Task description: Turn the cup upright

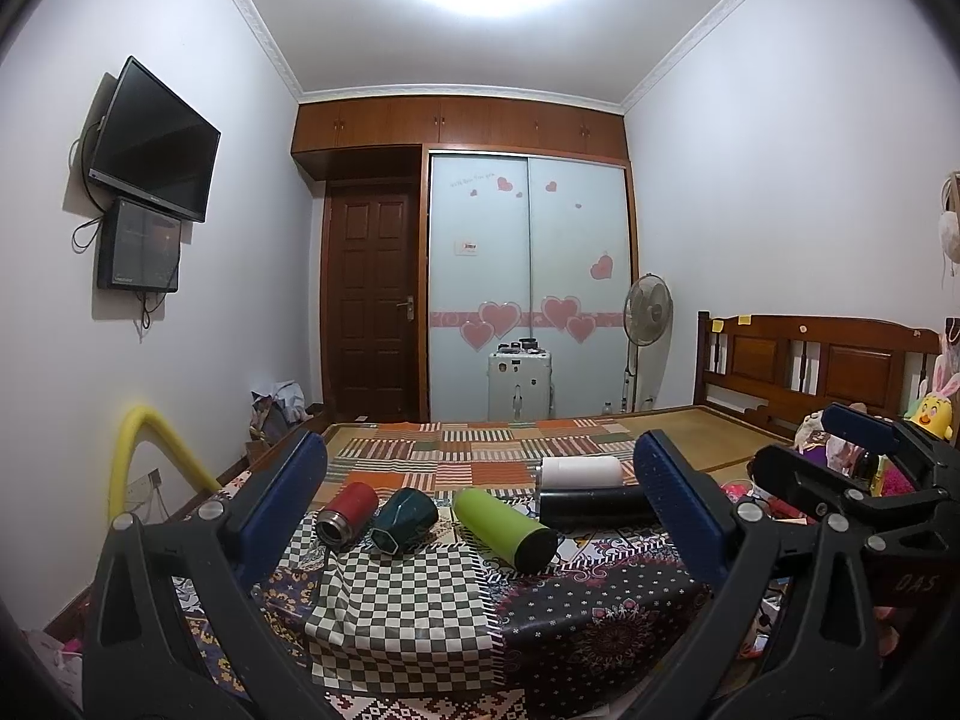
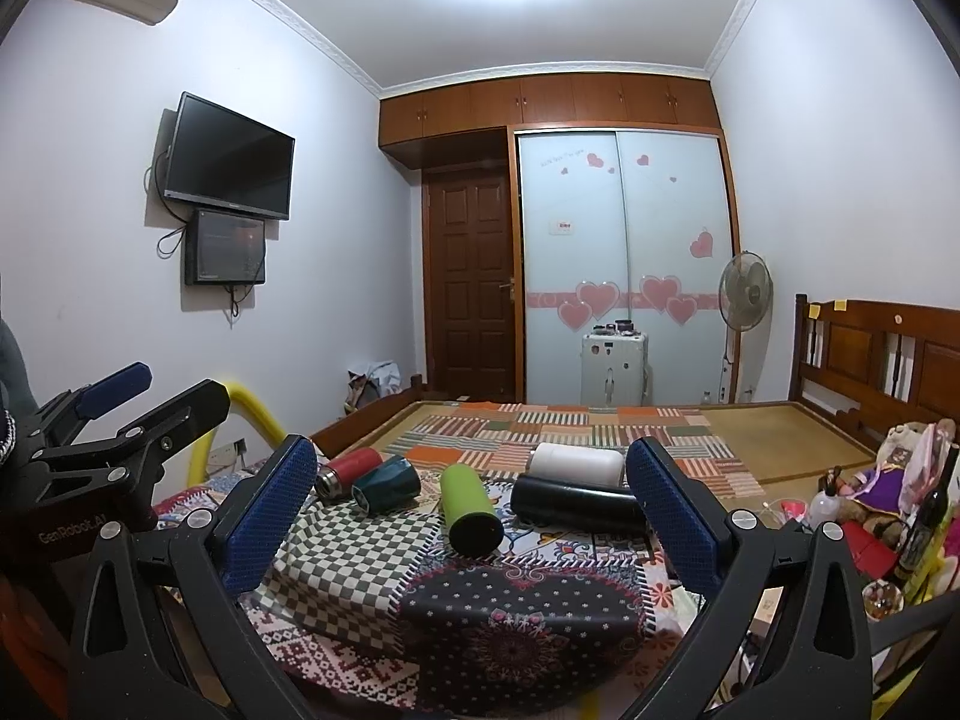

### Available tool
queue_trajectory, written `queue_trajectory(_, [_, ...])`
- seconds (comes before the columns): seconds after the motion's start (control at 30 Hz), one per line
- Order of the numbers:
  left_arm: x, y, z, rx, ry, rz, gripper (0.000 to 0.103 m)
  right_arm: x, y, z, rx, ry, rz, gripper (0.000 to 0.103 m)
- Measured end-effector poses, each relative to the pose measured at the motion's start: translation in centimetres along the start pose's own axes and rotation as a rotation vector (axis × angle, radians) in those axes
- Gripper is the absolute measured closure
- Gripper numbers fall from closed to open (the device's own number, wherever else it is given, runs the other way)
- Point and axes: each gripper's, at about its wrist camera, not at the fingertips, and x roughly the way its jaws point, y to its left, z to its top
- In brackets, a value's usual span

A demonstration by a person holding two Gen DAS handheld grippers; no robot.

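Several cups lie on their sides on a patterned cloth over a table: a red cup (image 1: 348,511) (image 2: 348,471), a dark teal cup (image 1: 403,519) (image 2: 385,483), a lime green bottle (image 1: 503,529) (image 2: 469,507), a black flask (image 1: 594,507) (image 2: 575,504) and a white cup (image 1: 581,471) (image 2: 577,463). My left gripper (image 1: 480,504) is open and empty, a little short of the cups. My right gripper (image 2: 471,498) is open and empty, also short of them. Each gripper shows at the edge of the other's view.
A bed with a patchwork cover (image 1: 480,450) lies behind the table, with a wooden headboard (image 1: 816,360) at right. Toys and bottles (image 2: 900,492) crowd the right side. A yellow foam tube (image 1: 150,450) arches at the left. A fan (image 1: 647,312) and white case (image 1: 519,384) stand by the wardrobe.
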Motion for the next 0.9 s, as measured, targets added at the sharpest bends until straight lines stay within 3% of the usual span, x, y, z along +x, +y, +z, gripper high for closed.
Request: queue_trajectory(0.9, [-0.17,-0.05,0.09,0.002,-0.009,-0.001,0.0,-0.34,0.38,0.33,-0.001,-0.003,0.002,0.0])
